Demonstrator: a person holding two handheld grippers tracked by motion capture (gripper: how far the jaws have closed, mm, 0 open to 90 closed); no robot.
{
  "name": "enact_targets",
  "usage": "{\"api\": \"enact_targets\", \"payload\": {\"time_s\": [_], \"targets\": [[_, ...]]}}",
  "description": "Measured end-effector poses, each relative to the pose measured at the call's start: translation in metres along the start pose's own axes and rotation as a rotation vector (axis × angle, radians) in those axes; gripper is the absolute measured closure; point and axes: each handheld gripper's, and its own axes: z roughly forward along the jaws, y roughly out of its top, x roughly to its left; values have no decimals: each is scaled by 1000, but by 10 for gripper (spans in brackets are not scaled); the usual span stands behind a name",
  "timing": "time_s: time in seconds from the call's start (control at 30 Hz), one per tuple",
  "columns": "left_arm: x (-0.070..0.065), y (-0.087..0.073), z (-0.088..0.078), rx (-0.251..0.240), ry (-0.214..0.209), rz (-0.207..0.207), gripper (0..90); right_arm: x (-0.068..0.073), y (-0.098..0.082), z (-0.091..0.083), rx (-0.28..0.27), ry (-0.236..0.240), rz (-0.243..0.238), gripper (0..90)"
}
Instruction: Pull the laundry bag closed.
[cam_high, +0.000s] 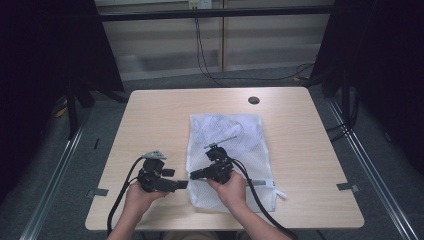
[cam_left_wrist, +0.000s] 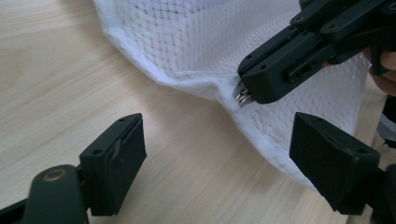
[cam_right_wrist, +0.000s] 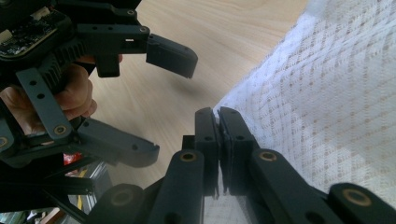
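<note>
My right gripper (cam_right_wrist: 218, 116) pinches the left edge of the white mesh bag (cam_high: 227, 145) lying mid-desk toward the near edge, my left gripper (cam_left_wrist: 233, 158) gaping just beside it, no lettering legible.

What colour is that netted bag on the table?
White, a fine mesh weave; the mesh bag shows best in the left gripper view.

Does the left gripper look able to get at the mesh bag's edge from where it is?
Probably yes: the left gripper is open, the mesh bag edge lies just ahead, pinched up by the right gripper, nothing between.
</note>
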Motion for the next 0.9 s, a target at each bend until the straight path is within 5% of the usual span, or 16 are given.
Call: {"api": "enact_targets", "payload": {"time_s": [0.43, 0.9], "targets": [[-4, 0, 15, 46, -70, -22, 285, 1, 1, -4, -6, 8, -2, 864], [-7, 3, 21, 32, -89, -38, 336, 1, 2, -6, -17, 20, -3, 864]]}}
